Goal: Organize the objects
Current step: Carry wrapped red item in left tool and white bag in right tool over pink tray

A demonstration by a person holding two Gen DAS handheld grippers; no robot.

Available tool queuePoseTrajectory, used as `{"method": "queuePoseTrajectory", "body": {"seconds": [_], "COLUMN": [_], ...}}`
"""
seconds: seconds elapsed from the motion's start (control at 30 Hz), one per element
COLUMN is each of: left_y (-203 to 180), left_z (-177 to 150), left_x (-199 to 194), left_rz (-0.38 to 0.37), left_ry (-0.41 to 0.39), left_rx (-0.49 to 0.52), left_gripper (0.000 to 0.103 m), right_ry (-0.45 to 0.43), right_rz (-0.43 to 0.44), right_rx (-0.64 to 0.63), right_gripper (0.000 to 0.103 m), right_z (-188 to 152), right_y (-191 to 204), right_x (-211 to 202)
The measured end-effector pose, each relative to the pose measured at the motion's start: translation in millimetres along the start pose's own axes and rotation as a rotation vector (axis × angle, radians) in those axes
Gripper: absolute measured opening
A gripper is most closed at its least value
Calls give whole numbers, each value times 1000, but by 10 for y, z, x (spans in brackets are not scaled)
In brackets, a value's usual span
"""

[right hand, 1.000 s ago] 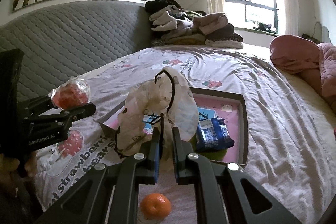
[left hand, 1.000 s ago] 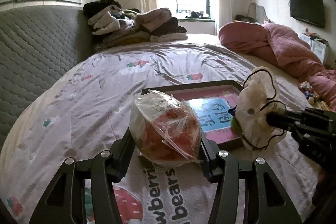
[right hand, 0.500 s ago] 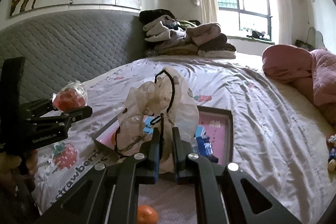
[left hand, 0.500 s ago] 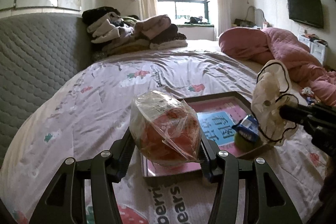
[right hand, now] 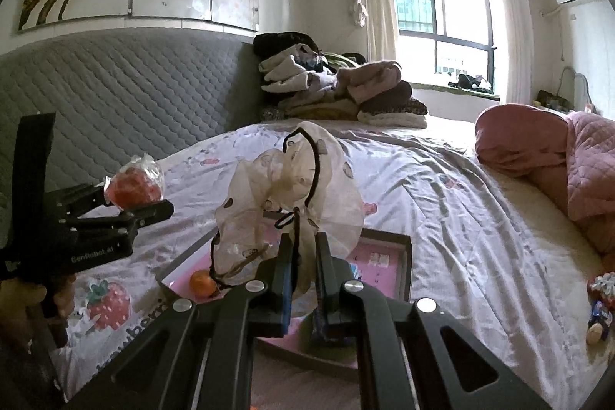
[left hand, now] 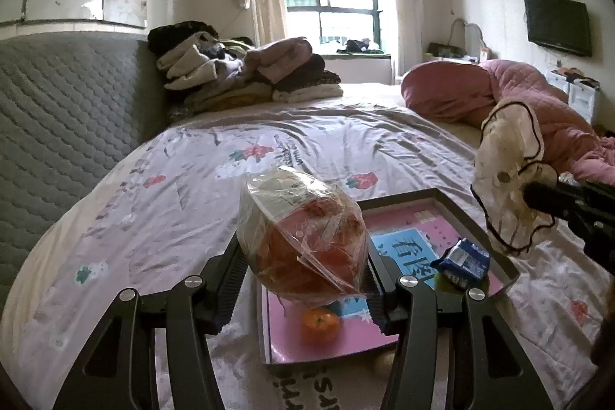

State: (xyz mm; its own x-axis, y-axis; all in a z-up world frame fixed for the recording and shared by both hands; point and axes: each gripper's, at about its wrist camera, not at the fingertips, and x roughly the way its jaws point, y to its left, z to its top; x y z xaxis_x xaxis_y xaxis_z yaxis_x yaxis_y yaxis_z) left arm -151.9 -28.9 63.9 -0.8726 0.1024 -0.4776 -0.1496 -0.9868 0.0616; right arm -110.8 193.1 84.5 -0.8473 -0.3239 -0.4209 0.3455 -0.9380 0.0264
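Note:
My left gripper (left hand: 303, 262) is shut on a clear plastic bag of red-orange fruit (left hand: 303, 237) and holds it above the near edge of a dark-framed pink tray (left hand: 399, 206) on the bed. The bag also shows in the right wrist view (right hand: 132, 187). An orange (left hand: 319, 325) and a blue snack packet (left hand: 461, 262) lie in the tray. My right gripper (right hand: 301, 248) is shut on a cream frilly cloth pouch with black trim (right hand: 292, 187), held above the tray (right hand: 403, 256); the pouch shows at the right of the left wrist view (left hand: 507, 179).
A pile of folded clothes (left hand: 246, 72) lies at the head of the bed beside the grey quilted headboard (left hand: 65, 114). A pink quilt (left hand: 499, 95) is bunched at the right. Small toys (right hand: 599, 306) lie at the bed's right edge.
Both grippers have lifted higher and pulled back with their loads. The tray now sits lower in both views, and the orange shows inside it.

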Motion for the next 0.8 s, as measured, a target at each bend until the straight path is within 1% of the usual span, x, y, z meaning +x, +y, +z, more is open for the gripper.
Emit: {"method": "queuePoseTrajectory", "body": {"seconds": [0.33, 0.67, 0.8], "left_y": [9, -117, -167], "left_z": [52, -19, -69], "left_x": [153, 373, 479], "left_rz": [-9, -31, -37], "left_ry": [-3, 22, 43], "left_rx": [-6, 21, 27], "left_gripper": [56, 56, 56], "right_ry": [-28, 13, 29], "right_rz": [-13, -4, -18], "right_rx": [11, -8, -29], "right_gripper": [10, 10, 10], "right_z": [88, 35, -1], "right_y": [-55, -42, -10], "right_x": [116, 313, 392]}}
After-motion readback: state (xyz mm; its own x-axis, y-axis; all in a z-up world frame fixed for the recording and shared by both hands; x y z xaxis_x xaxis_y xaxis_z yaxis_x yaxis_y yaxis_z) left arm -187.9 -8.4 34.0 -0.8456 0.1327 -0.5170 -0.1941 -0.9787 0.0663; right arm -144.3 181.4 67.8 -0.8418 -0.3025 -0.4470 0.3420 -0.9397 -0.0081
